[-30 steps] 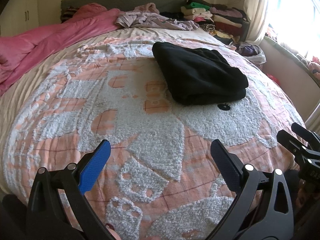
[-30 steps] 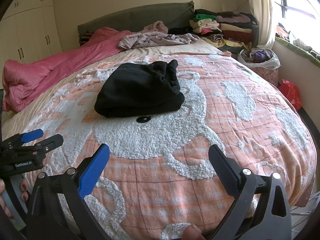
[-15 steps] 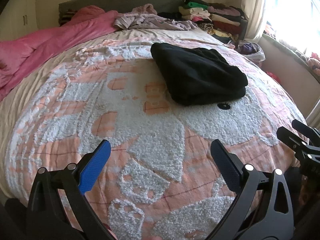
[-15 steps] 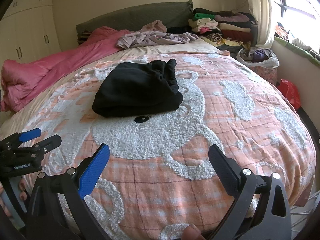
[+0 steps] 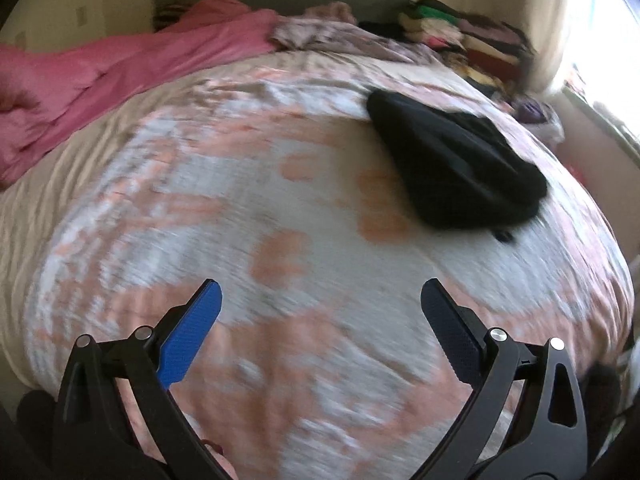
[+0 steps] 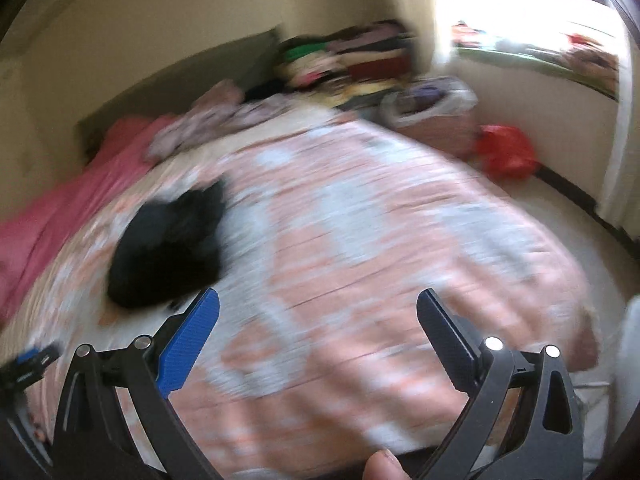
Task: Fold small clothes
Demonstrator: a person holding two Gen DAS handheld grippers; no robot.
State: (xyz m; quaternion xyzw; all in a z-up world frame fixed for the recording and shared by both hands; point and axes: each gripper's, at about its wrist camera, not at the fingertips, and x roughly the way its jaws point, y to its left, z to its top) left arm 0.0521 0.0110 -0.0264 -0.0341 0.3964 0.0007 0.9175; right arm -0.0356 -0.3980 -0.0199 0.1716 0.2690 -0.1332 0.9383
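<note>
Right now, your views: both wrist pictures are smeared by blur, the right one more.
Left tool [image 5: 320,300]: your fingers stand wide apart with nothing between them, above the bedspread [image 5: 280,208].
Right tool [image 6: 318,308]: also spread wide and empty, over the near part of the bed; a fingertip [image 6: 384,466] of yours shows at the bottom edge.
Black garment [image 5: 456,168]: folded into a compact bundle, lying on the pink-and-white bedspread, well apart from both tools; in the right view it sits left of centre [image 6: 168,248].
Pink quilt [image 5: 120,76]: bunched along the bed's left side.
Clothes stack [image 5: 460,36]: piled at the far right by the headboard.
Red bag [image 6: 506,152]: on the floor beside the bed.
</note>
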